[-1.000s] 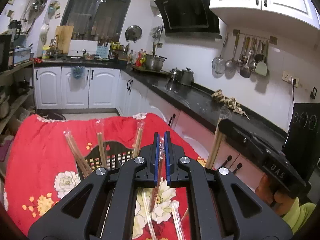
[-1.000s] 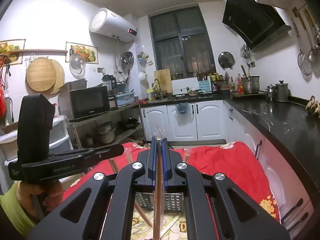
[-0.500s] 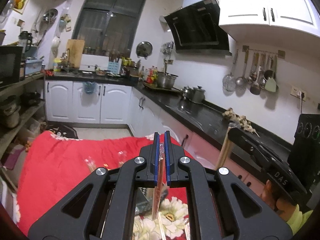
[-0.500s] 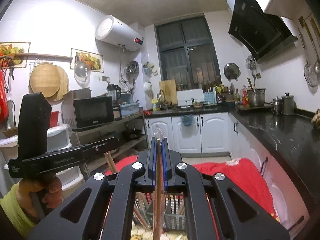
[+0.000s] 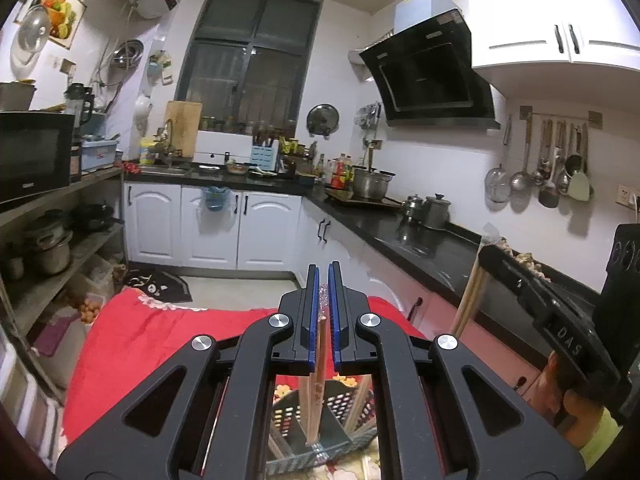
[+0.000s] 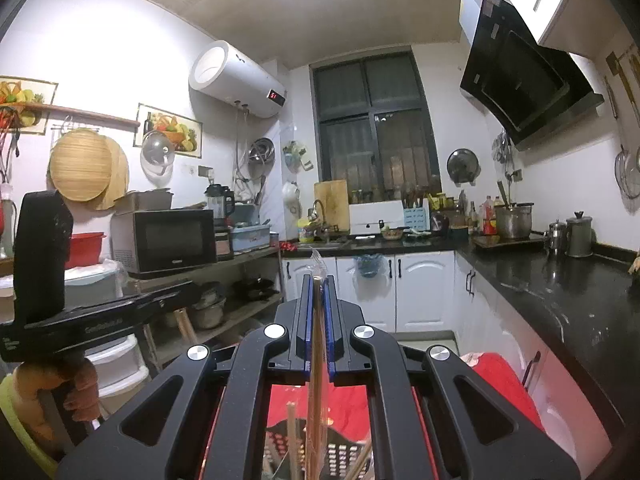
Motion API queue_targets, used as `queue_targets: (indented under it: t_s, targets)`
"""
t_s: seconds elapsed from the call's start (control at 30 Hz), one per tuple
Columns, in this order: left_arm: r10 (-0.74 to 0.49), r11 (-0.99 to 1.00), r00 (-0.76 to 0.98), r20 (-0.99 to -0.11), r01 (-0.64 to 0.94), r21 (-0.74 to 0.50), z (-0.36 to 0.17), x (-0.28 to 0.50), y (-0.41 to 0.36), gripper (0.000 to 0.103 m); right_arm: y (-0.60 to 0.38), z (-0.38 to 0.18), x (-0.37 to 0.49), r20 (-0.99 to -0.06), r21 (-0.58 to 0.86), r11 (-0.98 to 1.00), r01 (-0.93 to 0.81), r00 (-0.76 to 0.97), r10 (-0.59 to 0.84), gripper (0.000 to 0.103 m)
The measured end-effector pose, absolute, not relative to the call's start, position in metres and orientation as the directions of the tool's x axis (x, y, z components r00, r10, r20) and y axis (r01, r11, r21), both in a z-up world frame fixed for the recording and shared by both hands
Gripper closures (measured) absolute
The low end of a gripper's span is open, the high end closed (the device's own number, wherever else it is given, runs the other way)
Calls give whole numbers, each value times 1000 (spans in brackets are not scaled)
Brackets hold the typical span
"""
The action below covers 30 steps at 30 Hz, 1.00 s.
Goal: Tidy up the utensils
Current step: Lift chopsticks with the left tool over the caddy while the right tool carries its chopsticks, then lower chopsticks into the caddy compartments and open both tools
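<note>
My left gripper (image 5: 324, 276) is shut on a plastic-wrapped pair of wooden chopsticks (image 5: 316, 392). The pair hangs down over a black perforated basket (image 5: 344, 404) that holds several more chopsticks. My right gripper (image 6: 319, 284) is shut on another wrapped pair of chopsticks (image 6: 317, 380), above the same basket (image 6: 348, 452). In the left wrist view, the right gripper (image 5: 484, 250) shows at the right edge with its pair (image 5: 468, 300) slanting down. A hand holds the left gripper (image 6: 188, 294) at the left of the right wrist view.
The basket stands on a table under a red flowered cloth (image 5: 160, 344). A black kitchen counter (image 5: 432, 248) with pots runs along the right. Open shelves (image 6: 224, 312) with a microwave stand at the left. White cabinets (image 5: 208, 224) close off the far end.
Both grippers have risen and tipped upward, each still clamped on its chopsticks. The basket and red cloth have slid to the bottom of both views, and more wall and ceiling show.
</note>
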<state>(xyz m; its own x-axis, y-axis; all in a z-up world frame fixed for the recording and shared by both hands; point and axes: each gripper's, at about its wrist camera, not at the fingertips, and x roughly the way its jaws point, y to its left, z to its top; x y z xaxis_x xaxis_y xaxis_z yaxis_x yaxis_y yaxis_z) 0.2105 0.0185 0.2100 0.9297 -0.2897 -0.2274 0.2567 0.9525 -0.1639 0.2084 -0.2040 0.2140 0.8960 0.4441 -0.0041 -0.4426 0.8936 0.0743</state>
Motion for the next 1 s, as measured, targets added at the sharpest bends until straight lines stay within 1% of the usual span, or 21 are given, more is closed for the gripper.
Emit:
queue_targets:
  t_s: [0.27,0.53,1.0]
  targets:
    - [-271,956,932,-242,232,-178,198,226,25,100,-206,204,231,9,79,902,-424,905,425,98]
    - [-262,960,929,-261,223,-168,181,238,24,100,-202,182,251,-9,90,911,-403,914,405,98]
    - [-269,960,908,-323,226,-163,148,250,19,100,-192,148,268,-53,115,921,-371,924,379,97]
